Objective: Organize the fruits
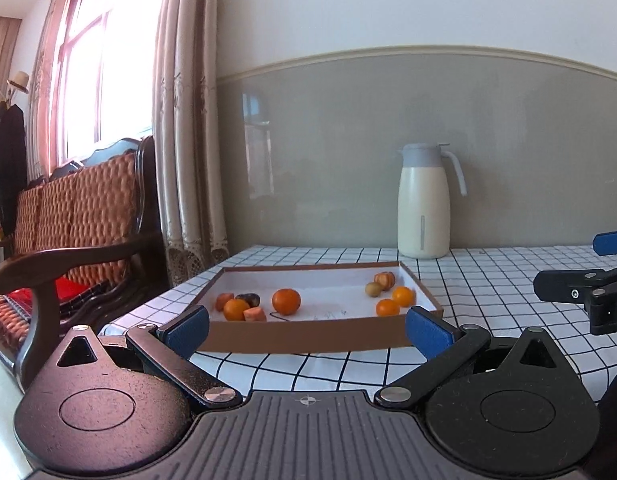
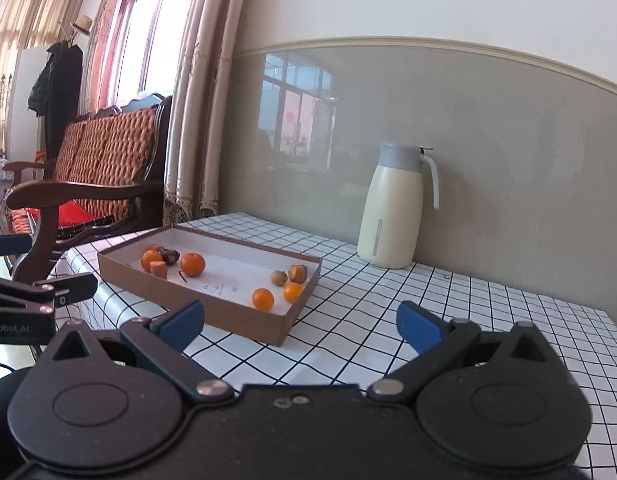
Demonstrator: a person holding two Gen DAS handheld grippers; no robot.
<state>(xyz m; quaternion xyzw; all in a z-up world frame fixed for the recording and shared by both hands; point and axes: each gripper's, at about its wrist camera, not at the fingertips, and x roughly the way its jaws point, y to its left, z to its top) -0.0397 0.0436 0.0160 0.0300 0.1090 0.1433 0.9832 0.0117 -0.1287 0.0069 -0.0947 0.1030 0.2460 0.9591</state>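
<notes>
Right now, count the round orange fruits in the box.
4. Two sit at the box's right end: and. One sits near the middle. One sits in the left cluster. Others may be hidden behind it.

Home living room, cushioned wooden sofa [image 1: 80, 208], lace curtains [image 1: 184, 120], checked tablecloth [image 1: 488, 280], thermos jug [image 1: 424, 204]

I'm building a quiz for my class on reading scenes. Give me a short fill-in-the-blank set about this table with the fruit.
1. The fruits lie inside a shallow brown ____ with a white floor.
2. The cream jug stands ____ the box, near the wall.
3. The largest orange fruit lies in the ____ half of the box as the left wrist view shows it.
4. Both the left tool and the right tool hold ____.

Missing words: box; behind; left; nothing
</notes>
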